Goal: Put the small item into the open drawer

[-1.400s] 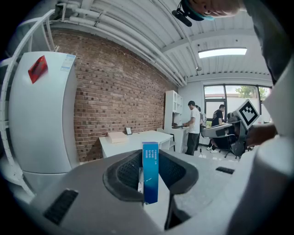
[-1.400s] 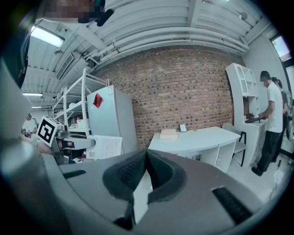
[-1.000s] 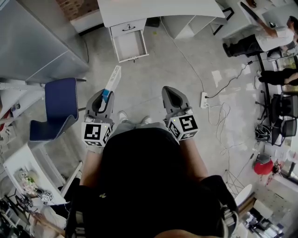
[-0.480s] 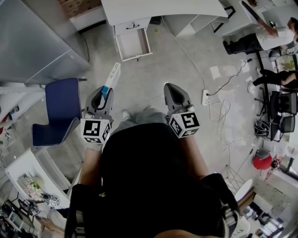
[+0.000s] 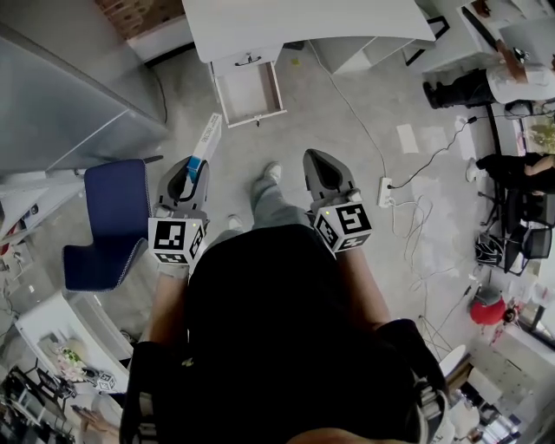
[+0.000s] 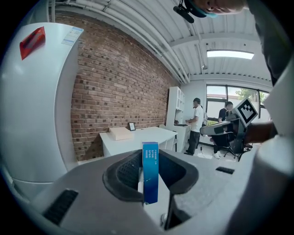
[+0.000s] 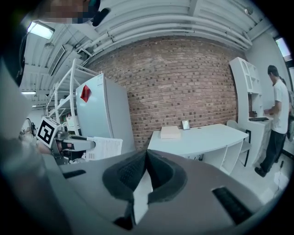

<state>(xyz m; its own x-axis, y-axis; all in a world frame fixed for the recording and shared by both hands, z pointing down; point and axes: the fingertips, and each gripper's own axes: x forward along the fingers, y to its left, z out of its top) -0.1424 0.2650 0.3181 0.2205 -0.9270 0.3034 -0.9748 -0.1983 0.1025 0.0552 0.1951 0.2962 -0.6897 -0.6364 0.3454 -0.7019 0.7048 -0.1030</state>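
Observation:
My left gripper (image 5: 192, 171) is shut on a long slim box (image 5: 205, 144), white with a blue end, which sticks out forward past the jaws. The left gripper view shows the blue box (image 6: 150, 170) clamped upright between the jaws of the left gripper (image 6: 149, 176). My right gripper (image 5: 323, 173) is shut and holds nothing; its jaws meet at the tips in the right gripper view (image 7: 146, 158). The open drawer (image 5: 249, 93) hangs out of a white desk (image 5: 303, 22) ahead, its inside bare. Both grippers are well short of the drawer.
A grey cabinet (image 5: 61, 87) stands at the left, with a blue chair (image 5: 108, 221) beside me. A power strip (image 5: 386, 192) and cables (image 5: 425, 156) lie on the floor to the right. People sit and stand at the far right (image 5: 486, 82). A flat box (image 7: 170, 132) lies on the desk.
I have stepped forward: the desk and drawer have come nearer and a foot now shows ahead between the grippers. Both grippers keep their pose, the left still holding the box.

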